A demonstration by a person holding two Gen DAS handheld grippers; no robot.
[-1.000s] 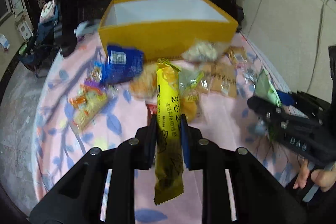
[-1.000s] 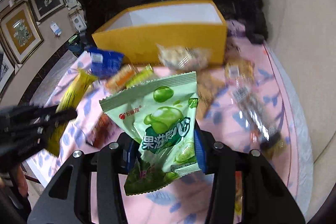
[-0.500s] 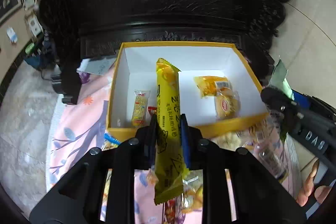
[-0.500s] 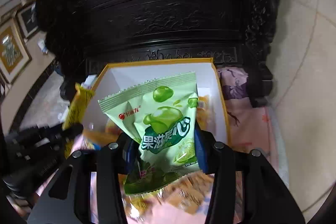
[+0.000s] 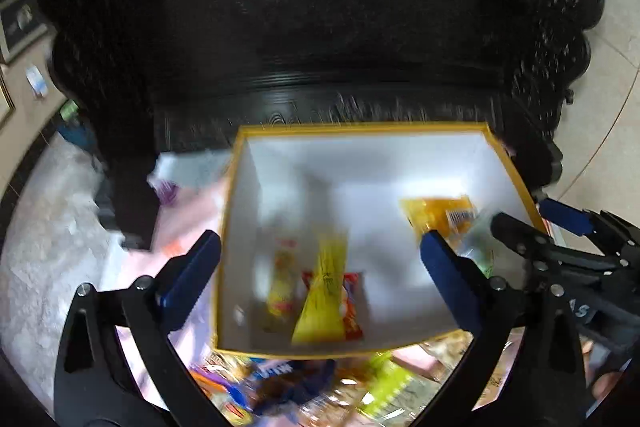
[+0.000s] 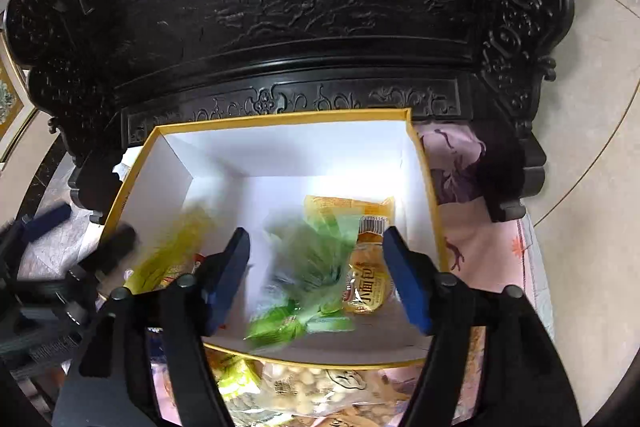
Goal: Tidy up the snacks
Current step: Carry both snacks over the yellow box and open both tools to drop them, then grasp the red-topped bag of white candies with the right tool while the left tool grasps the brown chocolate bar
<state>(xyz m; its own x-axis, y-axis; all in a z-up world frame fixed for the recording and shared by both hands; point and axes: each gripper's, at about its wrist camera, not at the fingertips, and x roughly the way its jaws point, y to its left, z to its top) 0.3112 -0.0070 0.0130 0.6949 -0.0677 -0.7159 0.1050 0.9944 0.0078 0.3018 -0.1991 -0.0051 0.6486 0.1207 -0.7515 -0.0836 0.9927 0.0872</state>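
Observation:
A yellow box with a white inside [image 5: 360, 163] [image 6: 288, 143] sits on the pink tablecloth. Both grippers hang over it. My left gripper [image 5: 320, 267] is open; the long yellow snack bar [image 5: 324, 295], blurred, is free of it inside the box, over a red packet. My right gripper [image 6: 316, 271] is open; the green candy bag [image 6: 308, 279], blurred, is free of it inside the box beside an orange bread pack [image 6: 366, 259]. The right gripper also shows at the right in the left wrist view [image 5: 560, 227].
A dark carved wooden cabinet [image 6: 300, 19] stands right behind the box. Several loose snack packets [image 6: 296, 391] [image 5: 300, 387] lie on the cloth in front of the box. A small yellow packet [image 5: 282, 279] lies in the box at the left.
Both grippers opened over the box. The yellow bar left the left gripper and the green bag left the right gripper; both now blur inside the box.

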